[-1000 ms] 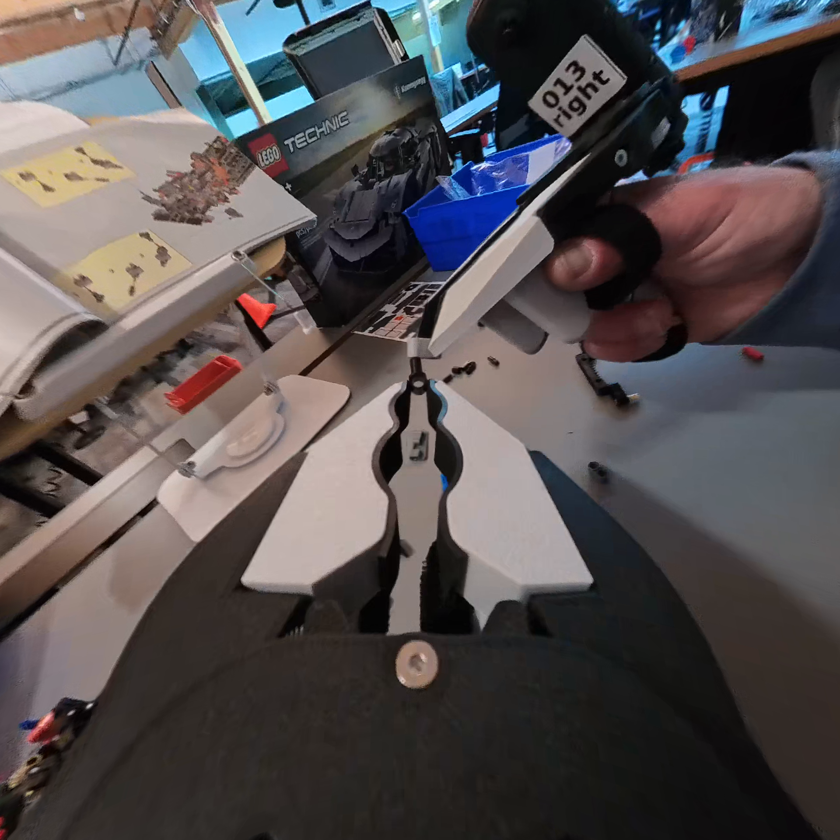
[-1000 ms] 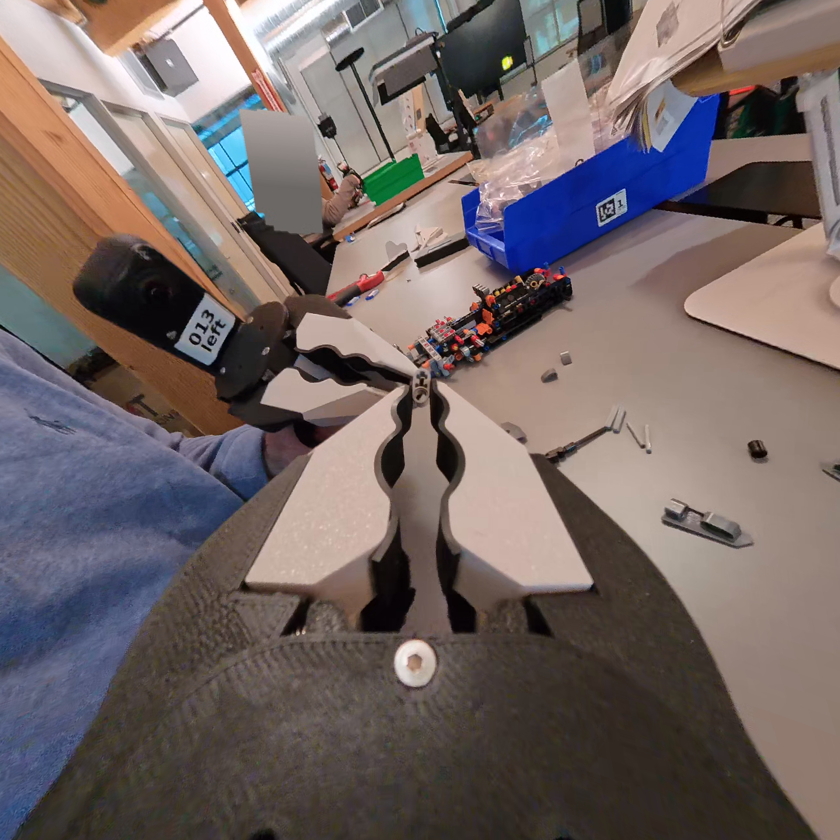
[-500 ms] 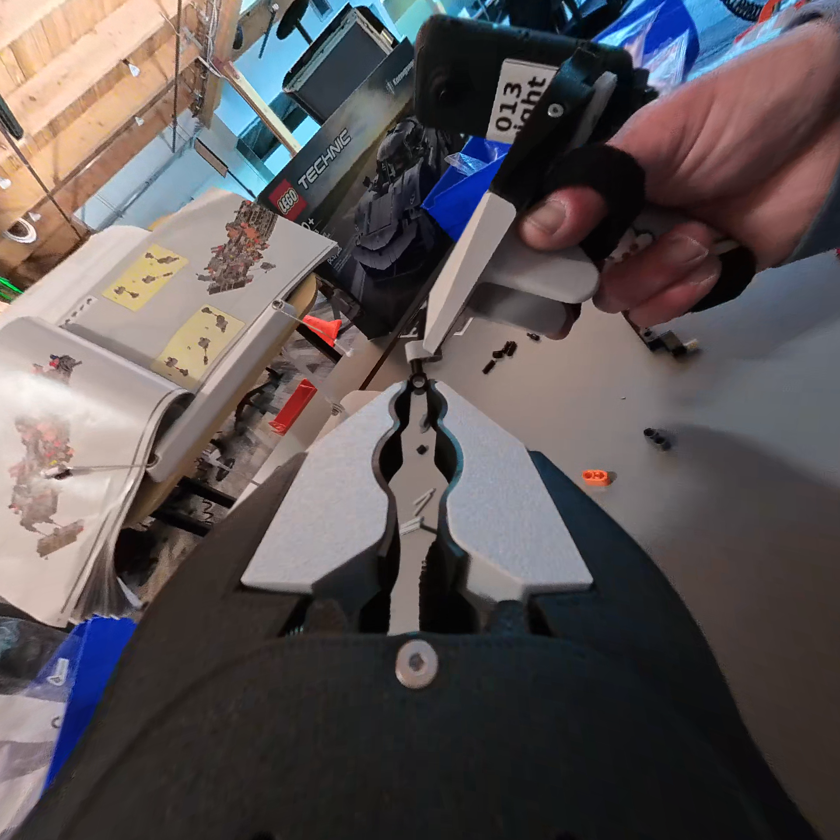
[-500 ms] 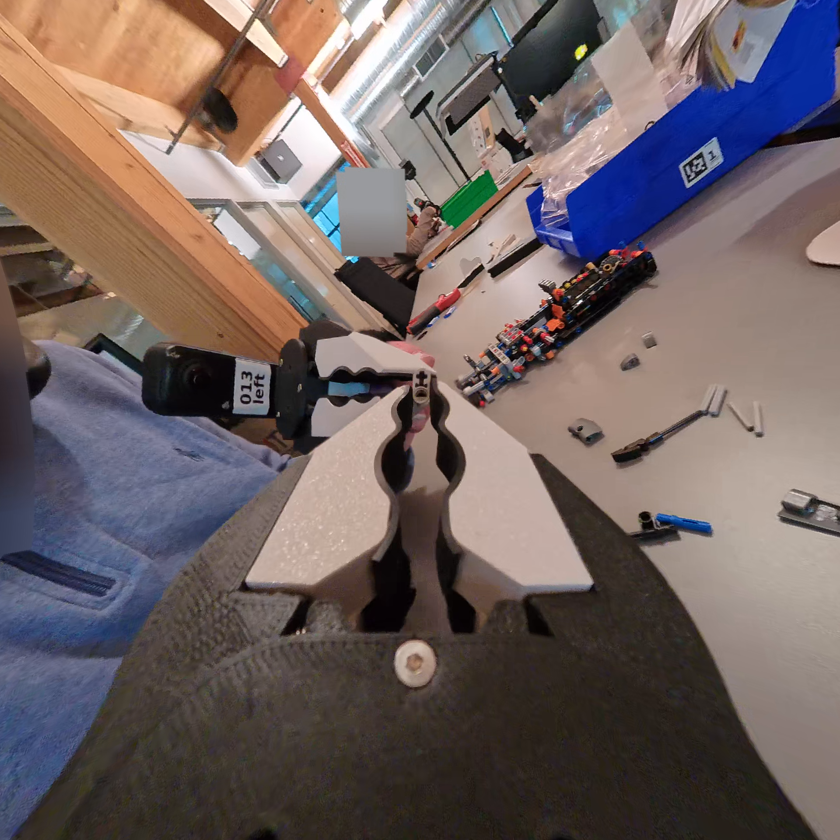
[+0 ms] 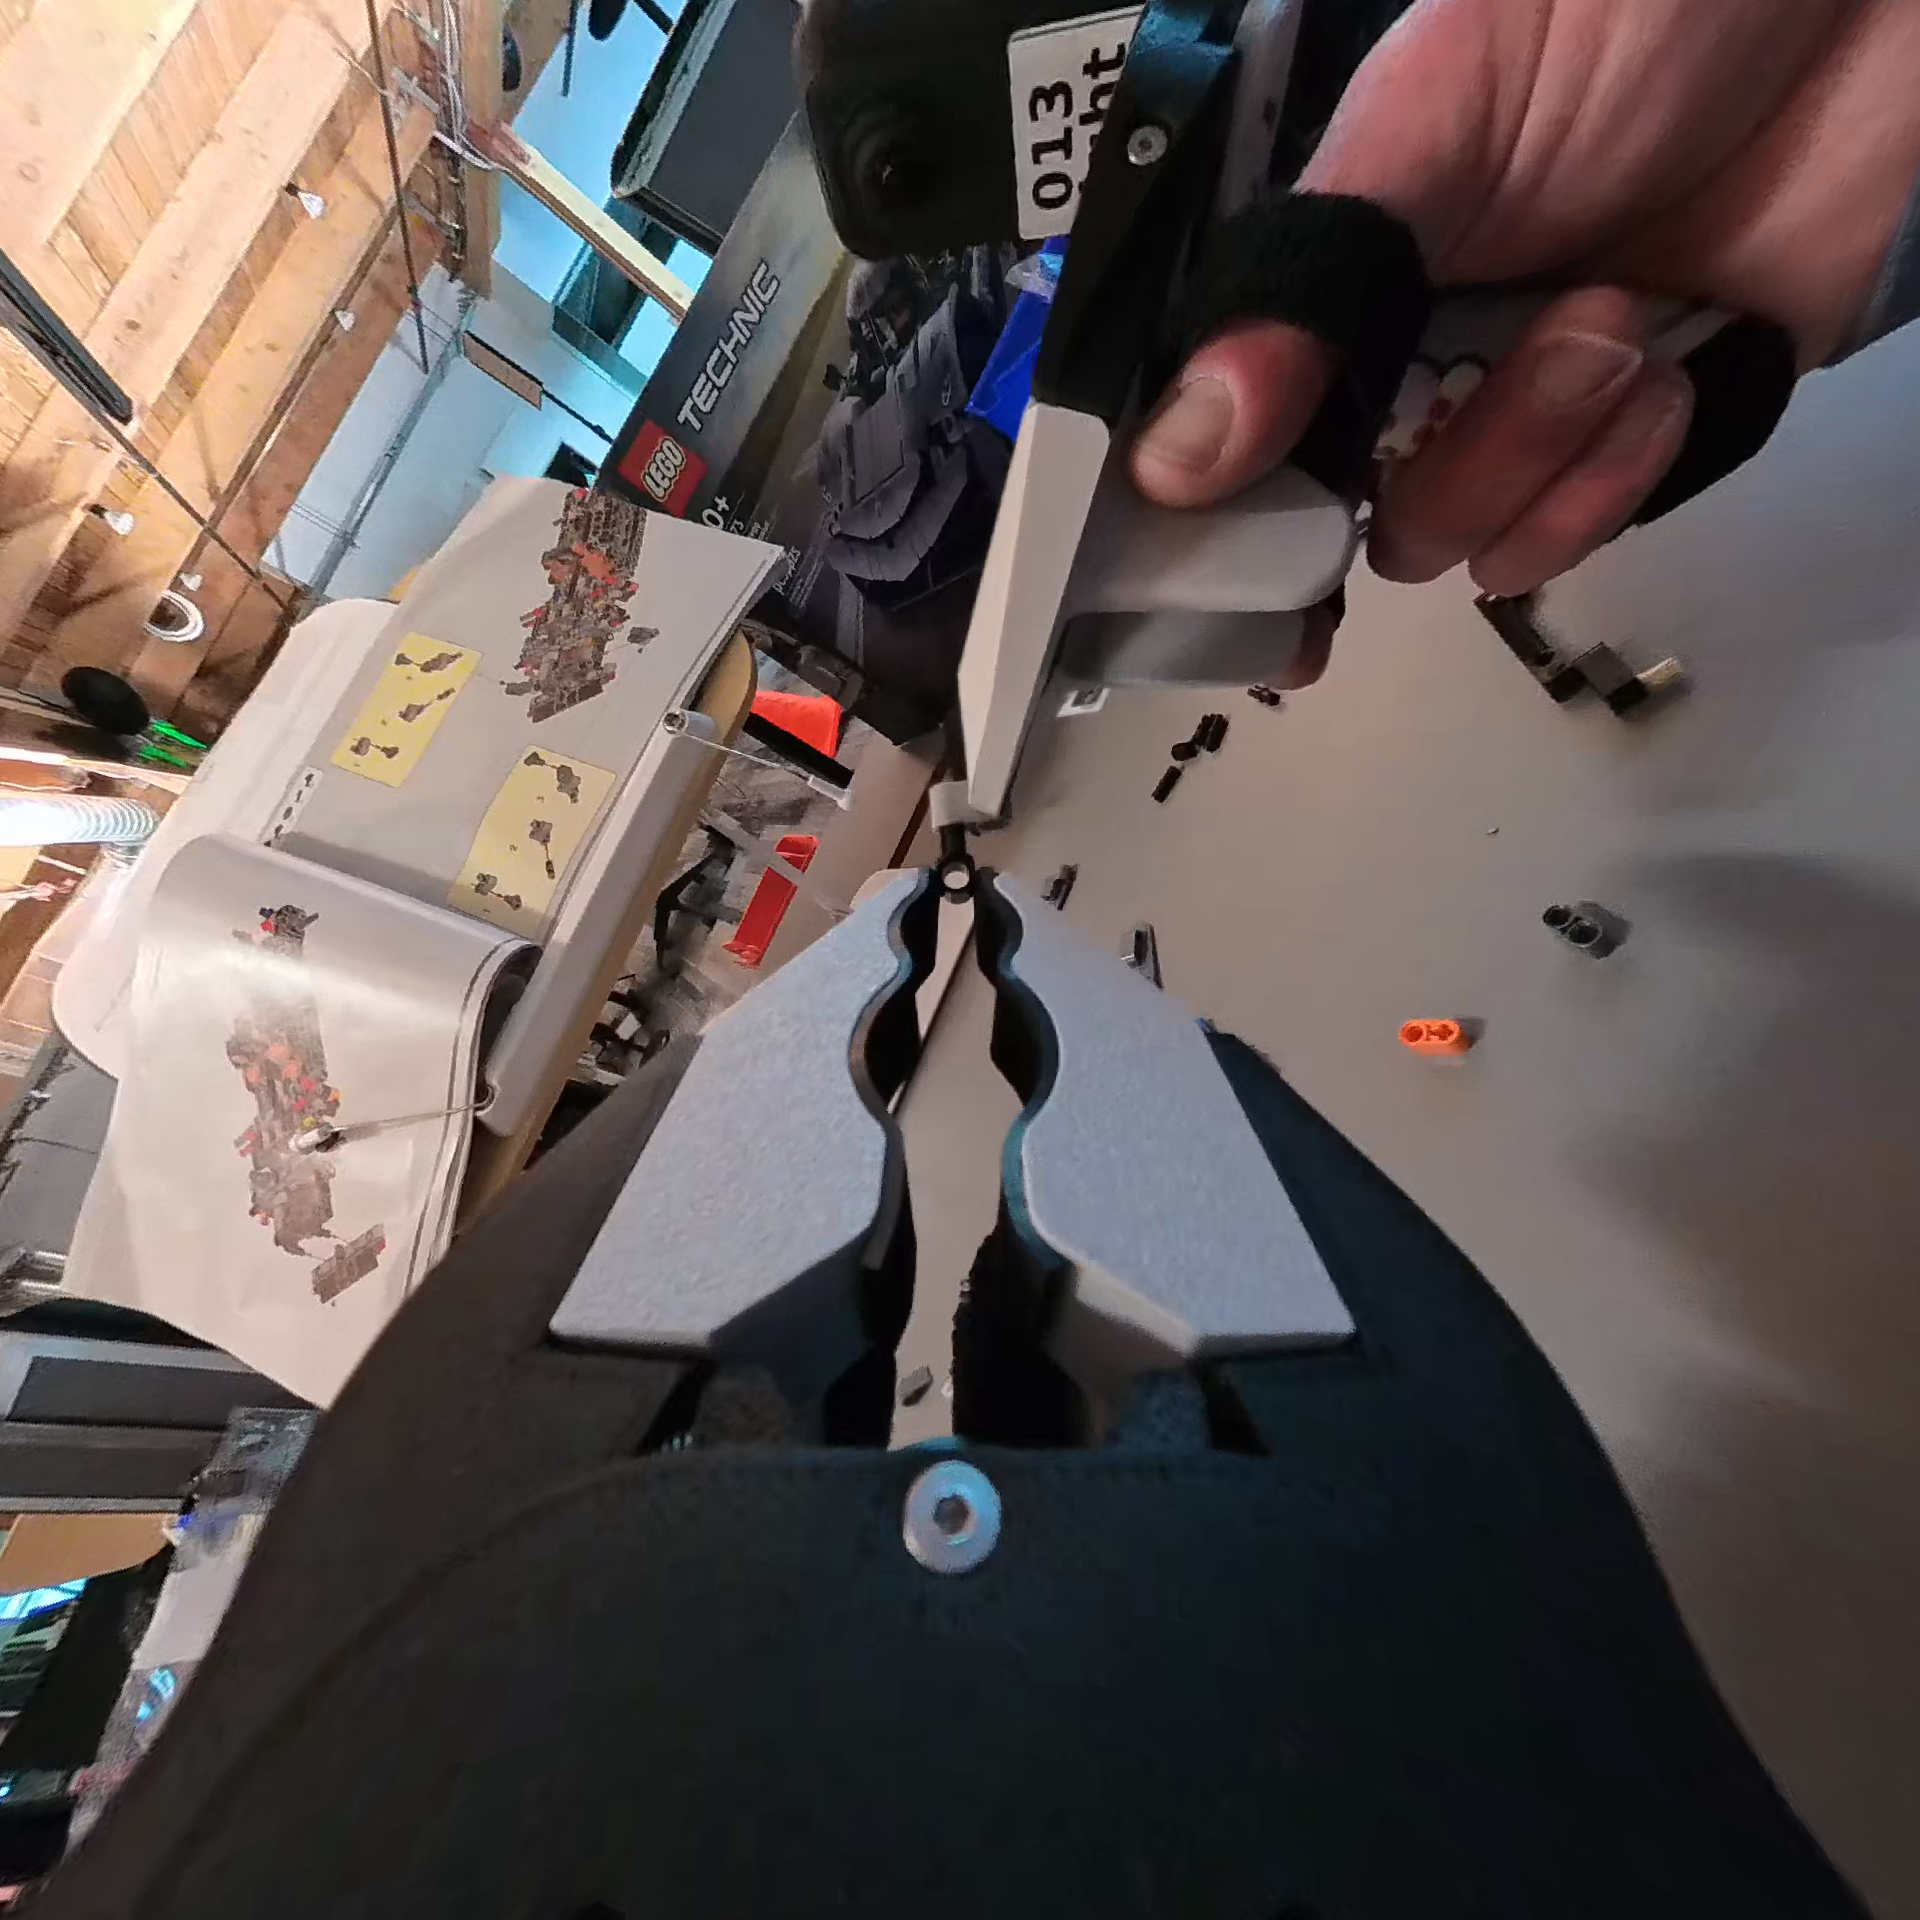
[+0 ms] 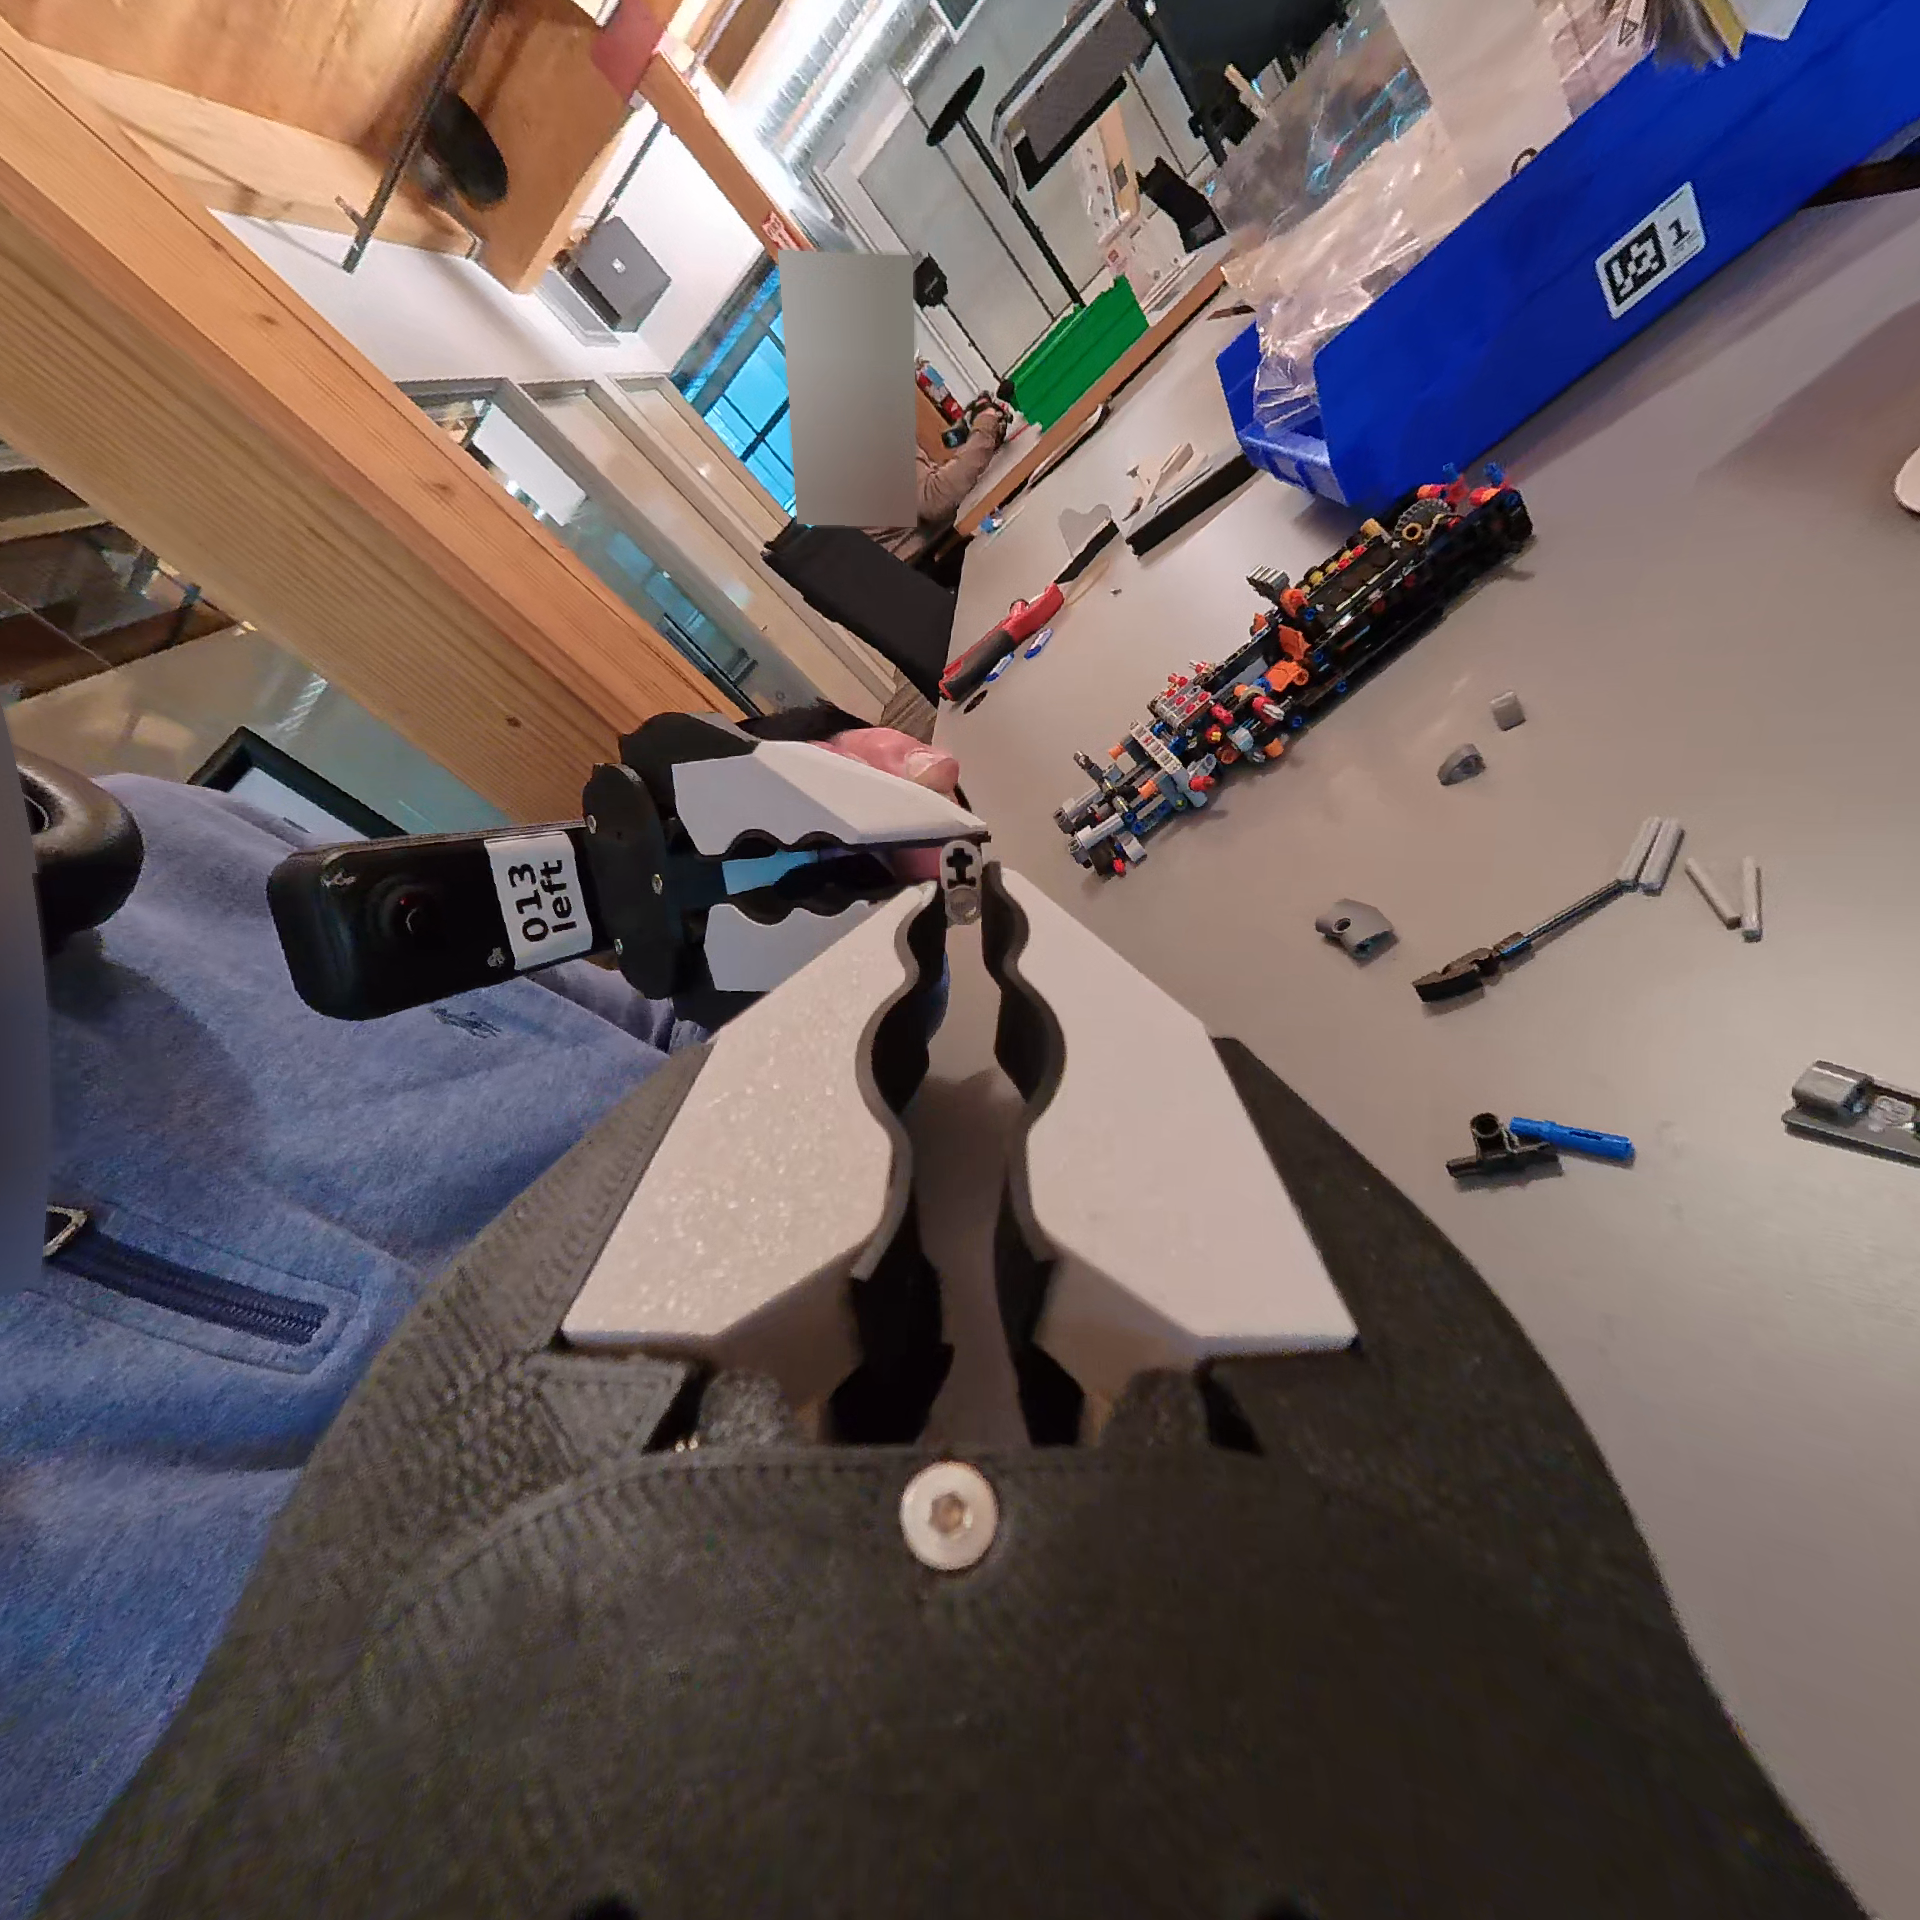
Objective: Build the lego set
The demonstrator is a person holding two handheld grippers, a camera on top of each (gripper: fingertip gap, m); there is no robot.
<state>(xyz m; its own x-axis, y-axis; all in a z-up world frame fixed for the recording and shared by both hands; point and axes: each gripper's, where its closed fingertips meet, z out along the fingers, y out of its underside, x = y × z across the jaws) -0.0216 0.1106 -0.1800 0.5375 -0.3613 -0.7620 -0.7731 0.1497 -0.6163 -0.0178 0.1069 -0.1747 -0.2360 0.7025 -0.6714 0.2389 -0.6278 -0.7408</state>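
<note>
My left gripper (image 5: 954, 902) is shut on a small black pin (image 5: 957, 879) at its fingertips. My right gripper (image 6: 961, 906) is shut on a small light grey connector (image 6: 960, 881) with a cross hole. Both are held in the air, tip to tip, and the pin meets the connector (image 5: 947, 804). The right gripper (image 5: 987, 790) comes down from above in the left wrist view, held by a hand (image 5: 1507, 343). The left gripper (image 6: 831, 831) comes in from the left in the right wrist view. A long part-built lego model (image 6: 1299, 675) lies on the grey table (image 6: 1662, 727).
Loose parts lie on the table: a black axle with grey pieces (image 6: 1507, 935), a blue pin on a black connector (image 6: 1538, 1143), a grey plate (image 6: 1860, 1107), an orange piece (image 5: 1434, 1034). A blue bin (image 6: 1507, 343), an open instruction booklet (image 5: 499, 748) and the set's box (image 5: 748, 343) stand behind. The tips of both grippers are at nearly the same place. Both grippers' tips are roughly 30 cm from the long part-built lego model (image 6: 1299, 675).
Both grippers have risen and rolled, so the views tilt. The right gripper is closer in the left wrist view. The held parts stay tip to tip.
</note>
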